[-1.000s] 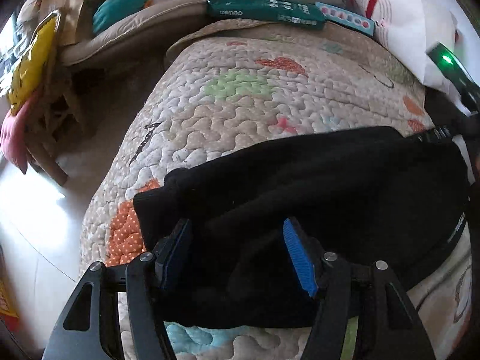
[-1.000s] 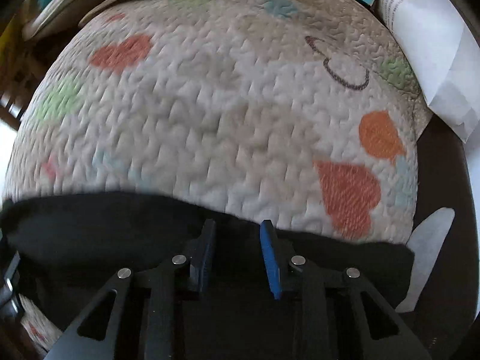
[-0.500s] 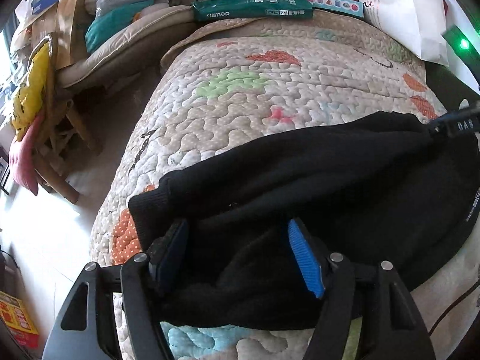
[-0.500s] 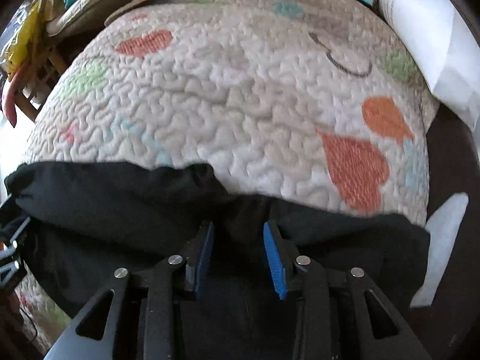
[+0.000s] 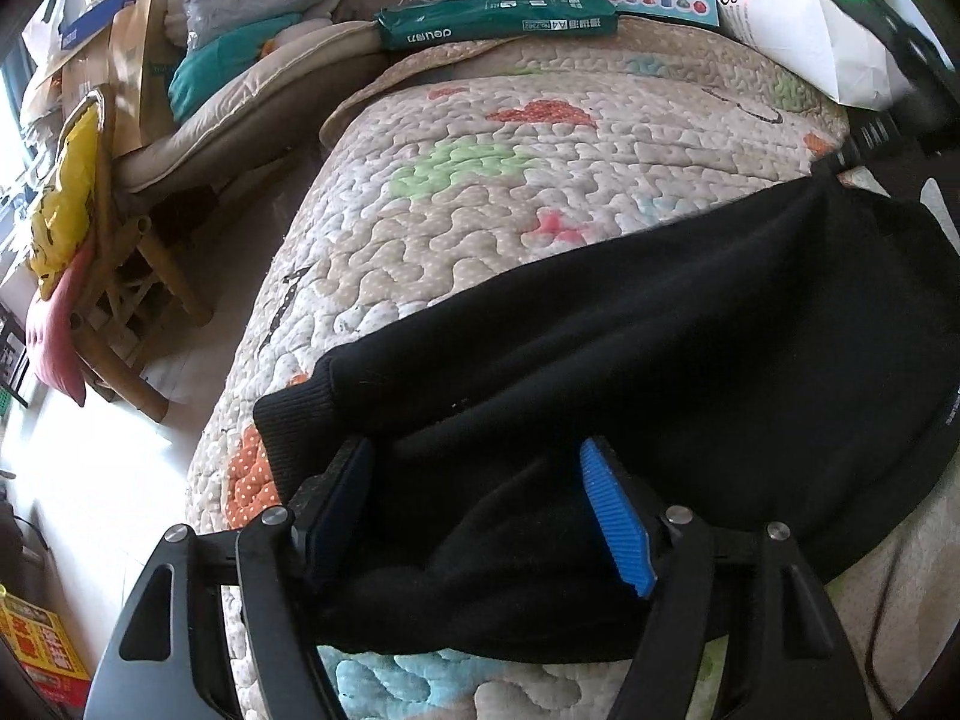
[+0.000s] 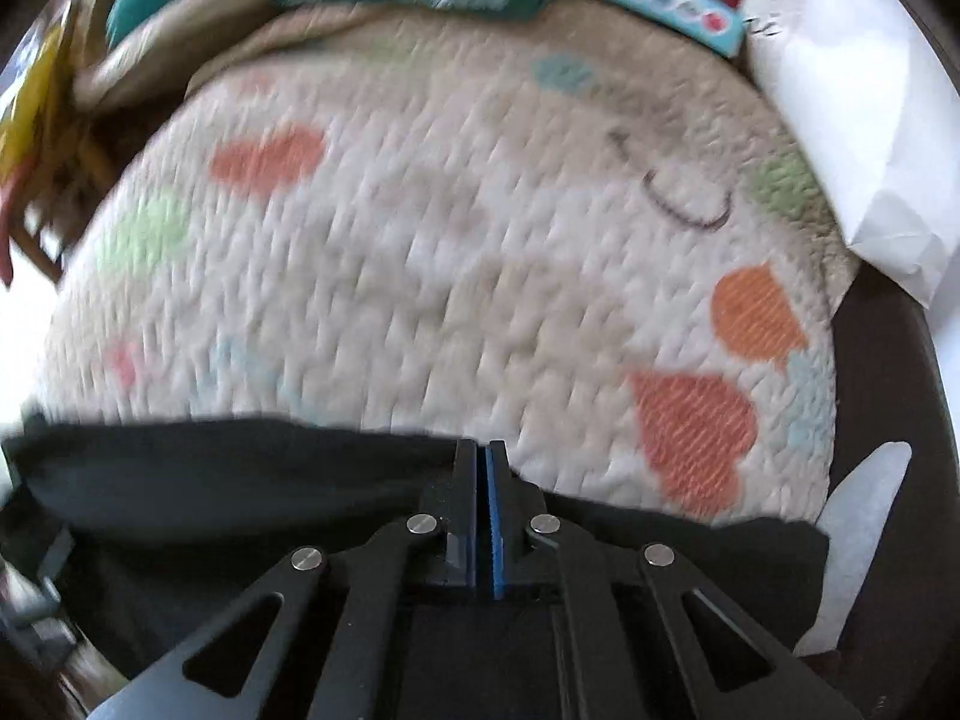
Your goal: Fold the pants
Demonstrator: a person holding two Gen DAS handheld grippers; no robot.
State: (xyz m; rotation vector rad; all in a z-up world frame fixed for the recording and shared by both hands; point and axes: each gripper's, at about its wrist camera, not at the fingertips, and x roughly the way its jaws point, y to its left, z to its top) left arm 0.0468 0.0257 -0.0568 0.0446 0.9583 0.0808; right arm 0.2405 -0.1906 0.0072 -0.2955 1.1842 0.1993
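Item: black pants (image 5: 690, 360), laid across the near part of a quilted bed cover (image 5: 510, 180), ribbed cuff (image 5: 294, 414) toward the left edge.

Left tongs (image 5: 480, 510): set wide, fabric bunched between the blue pads, no pinch made.

Right tongs (image 6: 482, 480): pressed together at the far edge of the pants (image 6: 240, 468); whether cloth is caught between them cannot be told, the view being blurred.

Step judged in hand: the edge is being gripped for a fold. Next move calls for the left tongs to be closed on cloth, then both ends lifted together.

Surroundings: green paper pack (image 5: 498, 18), white bag (image 5: 798, 18), wooden chair (image 5: 138, 276) beside the bed.
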